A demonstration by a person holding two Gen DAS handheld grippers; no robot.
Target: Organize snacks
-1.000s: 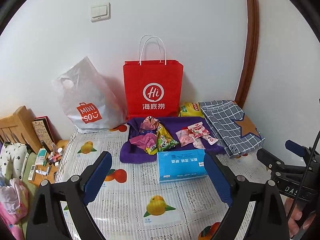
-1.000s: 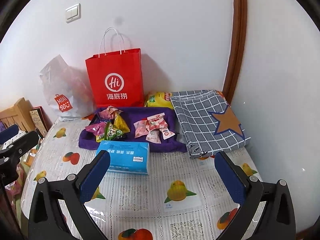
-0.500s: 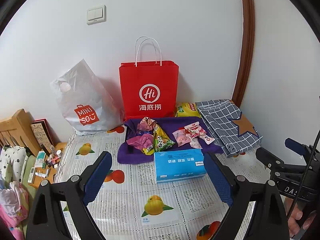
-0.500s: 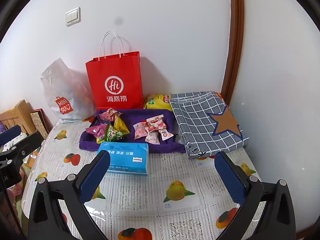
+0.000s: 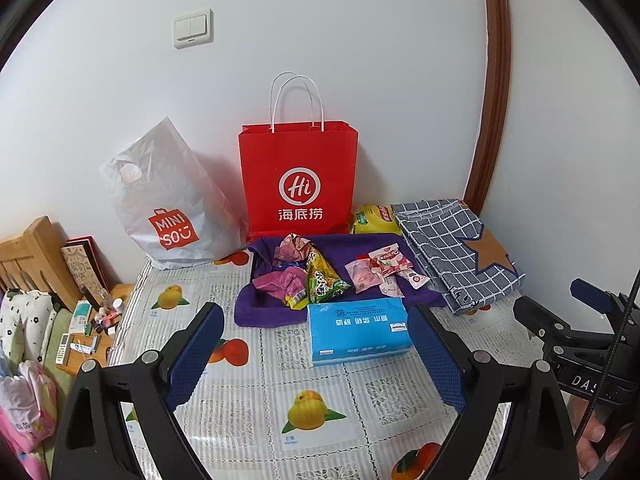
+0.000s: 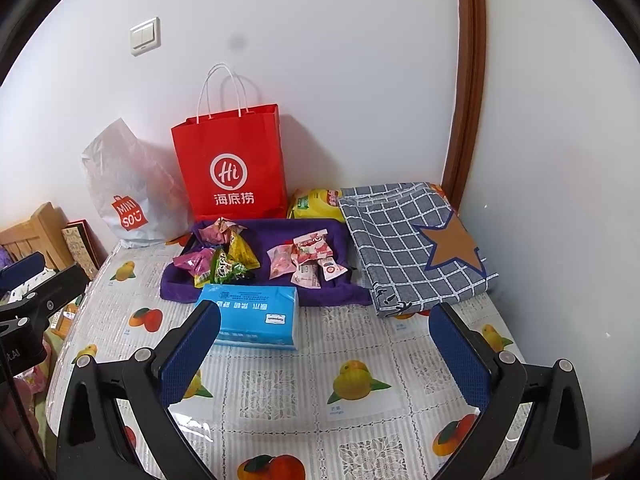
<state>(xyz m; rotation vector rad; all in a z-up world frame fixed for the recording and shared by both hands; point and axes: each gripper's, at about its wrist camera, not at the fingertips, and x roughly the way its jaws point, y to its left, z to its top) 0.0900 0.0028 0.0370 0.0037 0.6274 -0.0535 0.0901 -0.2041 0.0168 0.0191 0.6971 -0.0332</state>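
Note:
A purple tray point(image 5: 256, 308) point(image 6: 340, 236) lies on the table by the wall. On its left are pink, green and yellow snack packets point(image 5: 308, 280) point(image 6: 220, 260). On its right are pink and white candy packets point(image 5: 380, 270) point(image 6: 308, 260). A yellow snack bag point(image 5: 372, 218) point(image 6: 316, 202) lies behind the tray. My left gripper point(image 5: 316, 352) is open and empty, above the table in front of the tray. My right gripper point(image 6: 324, 348) is open and empty, further right.
A blue tissue pack point(image 5: 358, 330) point(image 6: 252, 316) lies in front of the tray. A red paper bag point(image 5: 298, 180) point(image 6: 232, 164) and a white Miniso bag point(image 5: 168, 200) point(image 6: 128, 188) stand against the wall. A folded checked cloth point(image 5: 456, 248) point(image 6: 412, 240) lies right.
Both grippers have pulled back and risen slightly, so the tray and bags look a little smaller and lower. Nothing on the table moved. Both stay open.

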